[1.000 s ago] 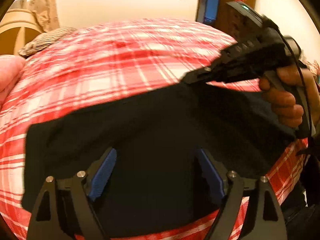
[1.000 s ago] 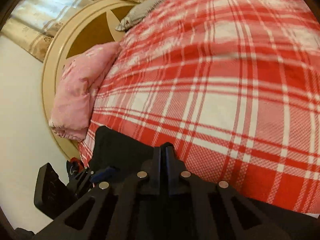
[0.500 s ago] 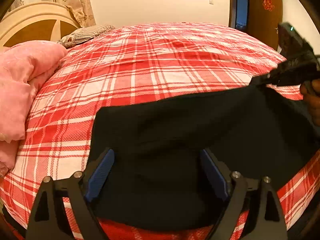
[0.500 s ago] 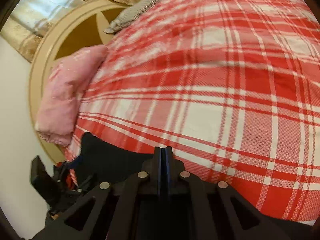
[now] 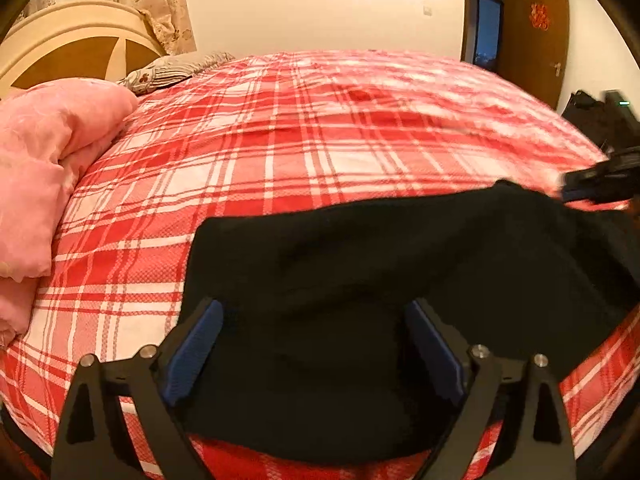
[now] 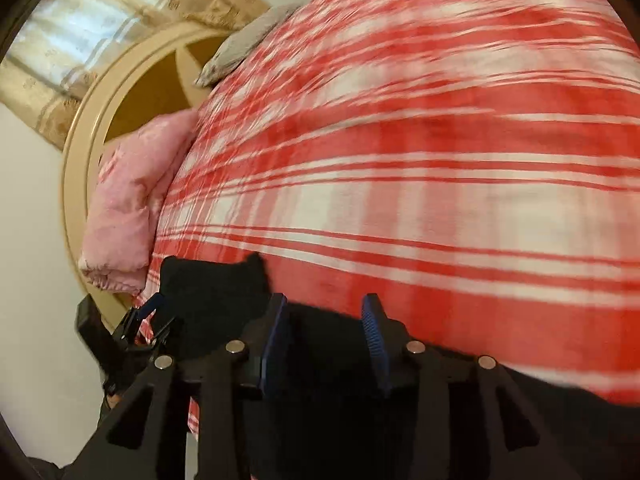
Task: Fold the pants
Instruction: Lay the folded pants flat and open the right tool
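Black pants [image 5: 360, 264] lie flat along the near edge of the red plaid bed [image 5: 304, 148]. My left gripper [image 5: 314, 344] hovers over the near part of the pants, open, with nothing between its blue pads. In the left wrist view my right gripper [image 5: 596, 184] is a blurred shape at the far right end of the pants. In the right wrist view my right gripper [image 6: 324, 336] stands open just above the black pants [image 6: 216, 292], its pads a little apart. The left gripper [image 6: 154, 314] shows at the lower left, by the pants' far corner.
A pink quilt [image 5: 44, 168] is bunched at the left by the round headboard [image 5: 72, 52], with a patterned pillow [image 5: 176, 68] behind it. A dark door [image 5: 536, 36] stands at the back right. The bed's edge runs just below both grippers.
My right gripper, shut on the pants' edge before, now has its jaws apart and has let go. It has moved right, away from the left gripper. The pants lie lower and flatter.
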Available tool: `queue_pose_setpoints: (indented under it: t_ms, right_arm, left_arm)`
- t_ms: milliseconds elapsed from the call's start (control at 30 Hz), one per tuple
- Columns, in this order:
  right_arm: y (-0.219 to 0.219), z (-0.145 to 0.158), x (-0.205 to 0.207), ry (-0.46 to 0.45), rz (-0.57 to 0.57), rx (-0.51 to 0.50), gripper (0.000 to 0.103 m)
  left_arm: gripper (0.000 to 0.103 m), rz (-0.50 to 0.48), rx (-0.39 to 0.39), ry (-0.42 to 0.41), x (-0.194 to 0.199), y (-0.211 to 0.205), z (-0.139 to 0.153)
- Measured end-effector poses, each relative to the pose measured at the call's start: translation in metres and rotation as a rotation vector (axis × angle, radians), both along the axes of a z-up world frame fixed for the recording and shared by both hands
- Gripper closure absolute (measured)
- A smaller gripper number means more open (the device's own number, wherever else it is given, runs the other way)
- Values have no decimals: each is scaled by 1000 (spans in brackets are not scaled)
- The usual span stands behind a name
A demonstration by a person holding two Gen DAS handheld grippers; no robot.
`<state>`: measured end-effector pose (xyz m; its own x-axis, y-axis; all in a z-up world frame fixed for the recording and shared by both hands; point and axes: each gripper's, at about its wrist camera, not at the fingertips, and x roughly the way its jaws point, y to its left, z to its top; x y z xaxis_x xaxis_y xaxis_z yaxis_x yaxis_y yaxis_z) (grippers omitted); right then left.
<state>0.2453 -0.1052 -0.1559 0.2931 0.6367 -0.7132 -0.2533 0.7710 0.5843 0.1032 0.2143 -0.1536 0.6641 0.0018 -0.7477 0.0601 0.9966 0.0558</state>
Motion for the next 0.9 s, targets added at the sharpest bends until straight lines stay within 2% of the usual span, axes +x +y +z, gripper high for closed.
queue_pose_setpoints:
  t_ms: [100, 200, 267, 367, 400, 467, 500, 567, 633, 767, 833, 900]
  right_arm:
    - [-69, 20, -21, -21, -95, 2, 62]
    - [-149, 46, -55, -70, -225, -40, 62]
    - [-196, 63, -82, -108, -315, -88, 62]
    - [-280, 89, -129, -156, -506, -196, 62]
    - [-299, 94, -139, -164, -550, -231, 60]
    - [-344, 100, -161, -166, -663, -339, 46]
    - [-358, 101, -169, -161, -700, -354, 46]
    - [-392, 94, -179, -122, -742, -325, 46]
    - [-419, 79, -182, -59, -758, -253, 46]
    - [-420, 54, -180, -23, -687, -95, 46]
    - [-415, 50, -181, -51, -667, -120, 46]
    - [-416, 46, -177, -62, -676, -87, 46]
  left_arm:
    - [7, 12, 2, -3, 1, -3, 0]
    - [7, 17, 8, -2, 1, -8, 1]
    - [7, -1, 8, -3, 2, -15, 2]
    - [7, -21, 28, -3, 5, -26, 1]
    - [7, -24, 36, -2, 7, -30, 1]
    - [7, -32, 35, -2, 8, -33, 1]
    - [5, -34, 38, 2, 10, -34, 0]
    - [3, -26, 35, 1, 10, -33, 0]
    - [2, -21, 27, 4, 11, -29, 0]
    - [2, 17, 50, -10, 9, -21, 2]
    - [2, 33, 43, -19, 9, -14, 2]
    - [2, 55, 36, -17, 11, -7, -1]
